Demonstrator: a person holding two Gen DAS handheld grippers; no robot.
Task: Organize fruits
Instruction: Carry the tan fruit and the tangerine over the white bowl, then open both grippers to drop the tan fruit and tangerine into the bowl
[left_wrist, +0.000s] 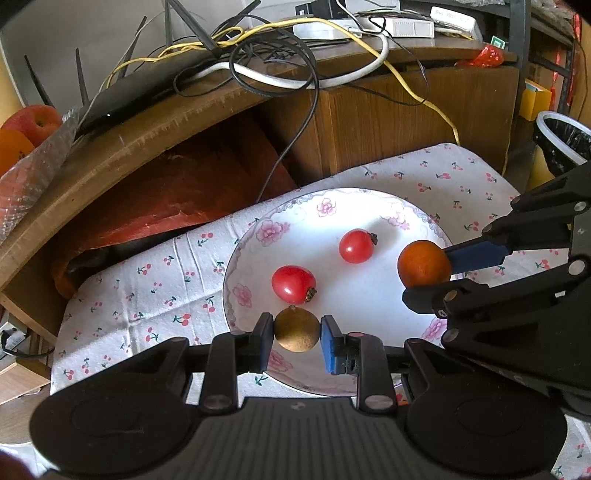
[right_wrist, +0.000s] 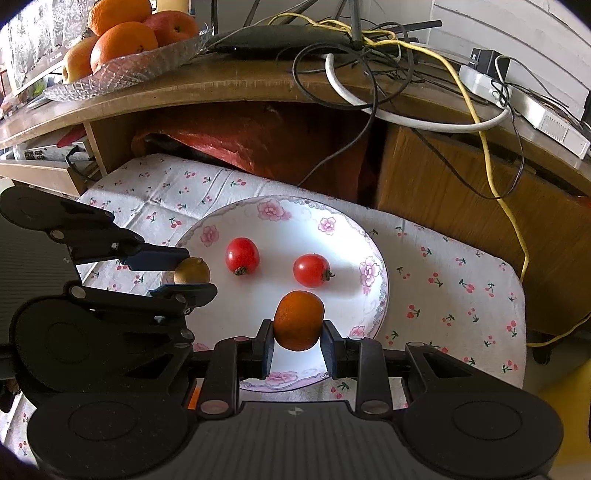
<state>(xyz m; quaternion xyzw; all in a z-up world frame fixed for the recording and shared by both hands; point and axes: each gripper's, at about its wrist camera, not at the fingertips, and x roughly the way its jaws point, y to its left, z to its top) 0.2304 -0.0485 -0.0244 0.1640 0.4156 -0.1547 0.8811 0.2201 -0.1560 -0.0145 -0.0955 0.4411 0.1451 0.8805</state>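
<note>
left gripper (left_wrist: 296, 335) pinching small round brown longan-like fruit (left_wrist: 297, 330) over near rim of floral white china plate (left_wrist: 369, 210) | right gripper (right_wrist: 297, 338) clamping small orange kumquat (right_wrist: 298, 320) over opposite rim | both fruits sitting directly between fingers, two red cherry tomatoes (left_wrist: 293, 284) lying mid-plate between grippers

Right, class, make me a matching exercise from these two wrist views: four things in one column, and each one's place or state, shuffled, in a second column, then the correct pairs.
Column one:
1. brown round fruit
2. small orange fruit
3. two red tomatoes
4. large oranges and apples

Column two:
A. lying free on the flowered plate
B. between the fingers of the right gripper
C. piled in a glass dish on the wooden desk
D. between the fingers of the left gripper

Pairs: 1-D, 2-B, 3-A, 4-C
</note>
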